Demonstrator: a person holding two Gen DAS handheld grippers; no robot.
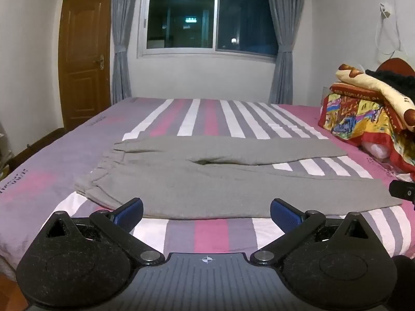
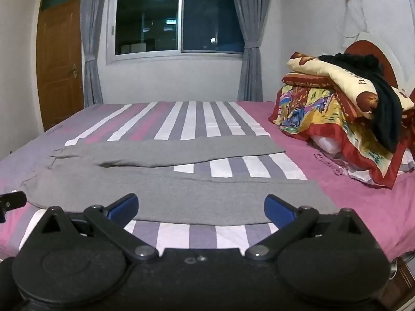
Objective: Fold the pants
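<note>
A: From the left wrist camera, we see our left gripper [image 1: 206,212] with its blue-padded fingers [image 1: 131,211] spread wide and nothing between them. It sits at the near edge of the bed [image 1: 207,235].

B: And the pants [image 1: 207,181]?

A: The grey pants lie flat on the striped sheet, just ahead of the fingers. The waistband points left, both legs run right, and a strip of sheet shows between them toward the cuffs. The near leg's edge is just beyond our fingertips; we cannot tell whether they touch it.

B: Anything else there?

A: A pile of bedding [image 1: 368,108] at the right, well apart from the pants, a window [image 1: 212,18] with grey curtains beyond, a wooden door [image 1: 83,57] at the left. A dark tip of the other gripper pokes in at the right edge.

B: Now the right wrist camera.

A: Our right gripper [image 2: 201,208] is spread just as wide and holds nothing. It faces the near leg of the pants [image 2: 181,186], farther toward the cuffs. The bedding pile [image 2: 345,119] has a black garment [image 2: 384,108] draped over it, against a red headboard [image 2: 368,51]. The left gripper's tip shows at the left edge, beside the waistband end.
</note>
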